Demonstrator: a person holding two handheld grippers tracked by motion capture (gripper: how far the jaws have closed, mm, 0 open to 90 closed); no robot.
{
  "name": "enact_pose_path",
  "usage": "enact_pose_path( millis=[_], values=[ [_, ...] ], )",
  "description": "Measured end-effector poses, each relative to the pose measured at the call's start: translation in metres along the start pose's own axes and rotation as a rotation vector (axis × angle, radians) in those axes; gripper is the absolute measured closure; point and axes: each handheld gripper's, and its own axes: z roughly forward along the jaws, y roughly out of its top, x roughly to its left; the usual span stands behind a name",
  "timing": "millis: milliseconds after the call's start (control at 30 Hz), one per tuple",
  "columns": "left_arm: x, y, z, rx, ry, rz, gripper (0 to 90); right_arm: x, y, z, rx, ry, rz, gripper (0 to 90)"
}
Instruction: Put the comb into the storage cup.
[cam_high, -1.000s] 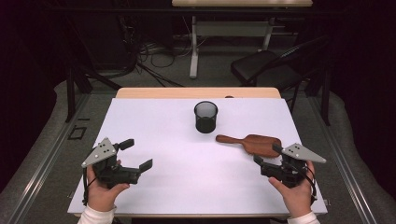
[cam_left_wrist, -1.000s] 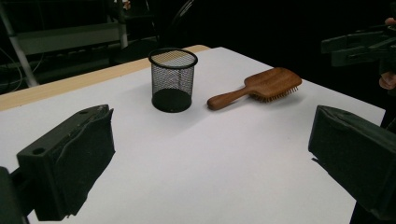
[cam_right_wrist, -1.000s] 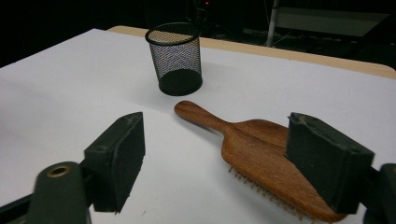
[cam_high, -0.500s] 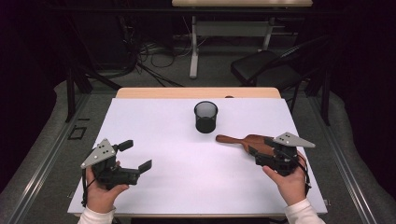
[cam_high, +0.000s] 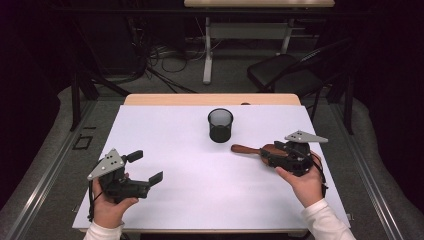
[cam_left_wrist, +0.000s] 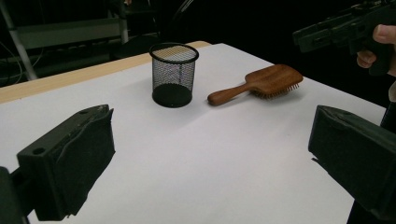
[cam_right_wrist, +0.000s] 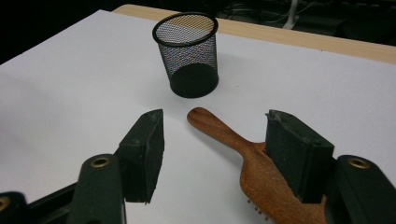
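At the near edge, about 7 o'clock on the white worktop (cam_high: 180, 150), the left claw (cam_high: 148, 167) sits in a hand with its jaws spread wide and nothing between them; in the left gripper view only bare worktop lies in the gap.

Farther in, about 4 o'clock, the right claw (cam_high: 265, 156) hovers over the wooden brush (cam_right_wrist: 254, 163). Its jaws stand about half open and have just been closing. In the right gripper view they straddle the brush where the handle widens into the head: one pad sits right at the brush's edge, though whether it touches I cannot tell, while the other stands clear of it with bare worktop between. Nothing is gripped yet.

The brush lies flat, bristles down, head under the right claw and handle pointing toward 10 o'clock at the cup (cam_high: 220, 125). The black mesh cup stands upright, just past the handle tip and apart from it, near 12 o'clock of the worktop's middle.
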Motion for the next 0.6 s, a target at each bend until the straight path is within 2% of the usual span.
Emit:
enact_pose_path(
  millis=[333,600],
  values=[
    [0.001,-0.001,0.000,0.000,-0.004,-0.003,0.3,0.003,0.013,0.010,0.034,-0.004,0.031,42.1],
    [0.001,-0.001,0.000,0.006,-0.005,-0.008,0.3,0.007,0.026,0.021,0.068,-0.006,0.009,45.0]
  ],
)
